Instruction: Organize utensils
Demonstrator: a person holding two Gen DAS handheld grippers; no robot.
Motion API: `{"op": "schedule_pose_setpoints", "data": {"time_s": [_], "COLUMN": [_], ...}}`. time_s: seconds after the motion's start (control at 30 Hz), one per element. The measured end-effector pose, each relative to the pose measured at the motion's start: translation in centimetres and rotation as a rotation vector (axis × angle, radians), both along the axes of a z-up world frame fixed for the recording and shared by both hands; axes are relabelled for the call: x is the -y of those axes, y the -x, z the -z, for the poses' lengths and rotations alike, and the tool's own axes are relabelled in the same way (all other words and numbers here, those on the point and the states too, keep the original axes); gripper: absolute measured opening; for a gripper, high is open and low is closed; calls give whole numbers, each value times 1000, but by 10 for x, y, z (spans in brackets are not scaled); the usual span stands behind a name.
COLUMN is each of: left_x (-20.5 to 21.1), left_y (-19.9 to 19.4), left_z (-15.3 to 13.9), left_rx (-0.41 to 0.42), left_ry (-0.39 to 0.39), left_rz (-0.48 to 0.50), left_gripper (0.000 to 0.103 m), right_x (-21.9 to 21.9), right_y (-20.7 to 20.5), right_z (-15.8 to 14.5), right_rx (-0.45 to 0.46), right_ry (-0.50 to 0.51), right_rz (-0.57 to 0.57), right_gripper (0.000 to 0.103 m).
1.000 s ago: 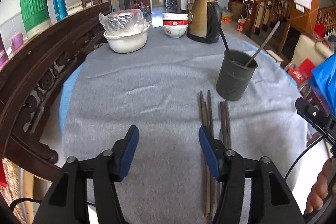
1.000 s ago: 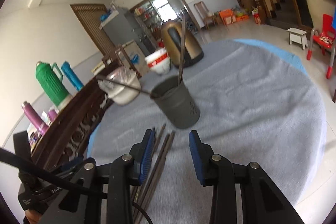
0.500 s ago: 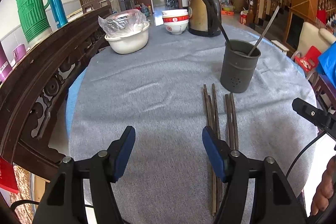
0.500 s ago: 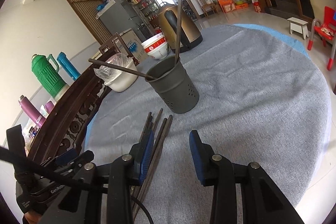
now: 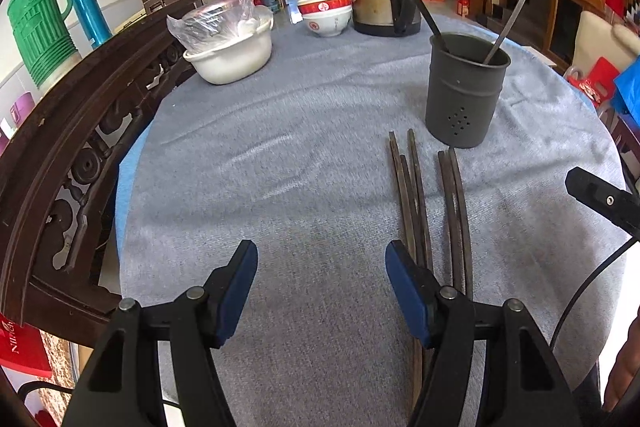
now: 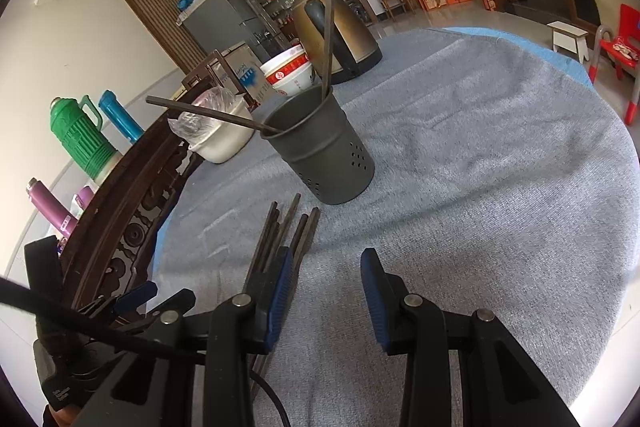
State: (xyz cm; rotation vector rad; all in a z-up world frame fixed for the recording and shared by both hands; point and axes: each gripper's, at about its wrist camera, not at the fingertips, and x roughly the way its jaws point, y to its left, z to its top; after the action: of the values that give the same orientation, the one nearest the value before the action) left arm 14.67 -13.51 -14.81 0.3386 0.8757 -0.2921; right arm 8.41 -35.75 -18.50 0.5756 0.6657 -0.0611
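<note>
Several dark chopsticks (image 5: 416, 195) (image 6: 286, 231) lie side by side on the grey cloth, pointing at a dark grey perforated utensil holder (image 5: 462, 95) (image 6: 324, 151). Two chopsticks stand in the holder, leaning apart. My left gripper (image 5: 320, 271) hovers open over bare cloth, its right finger overlapping the near ends of the chopsticks. My right gripper (image 6: 326, 269) is open and holds nothing; the chopsticks pass under its left finger. The tip of the right gripper (image 5: 600, 195) shows at the right edge of the left wrist view.
At the table's far side stand a white bowl with a plastic bag (image 5: 230, 47), stacked red-and-white bowls (image 5: 326, 11) and a brass kettle (image 5: 382, 3). A carved dark wooden chair back (image 5: 80, 131) borders the left. A green jug (image 5: 38, 31) stands beyond.
Both grippers have sunk toward the cloth and tilted down, so the chopsticks and holder appear higher in each view. The jaws stand as before; nothing was taken hold of.
</note>
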Motion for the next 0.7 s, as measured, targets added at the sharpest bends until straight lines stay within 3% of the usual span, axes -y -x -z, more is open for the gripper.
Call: {"op": "schedule_pose_setpoints", "data": {"time_s": [0.7], "left_x": [15], "left_y": [-19], "left_z": [15], "left_rx": [-46], "left_ry": [11], "left_rz": [32], "left_gripper": [67], "right_x": [3], "right_y": [-22], "right_z": [9], "right_rx": [-43], "right_ry": [2], "right_rz": [-4], "right_gripper": [39]}}
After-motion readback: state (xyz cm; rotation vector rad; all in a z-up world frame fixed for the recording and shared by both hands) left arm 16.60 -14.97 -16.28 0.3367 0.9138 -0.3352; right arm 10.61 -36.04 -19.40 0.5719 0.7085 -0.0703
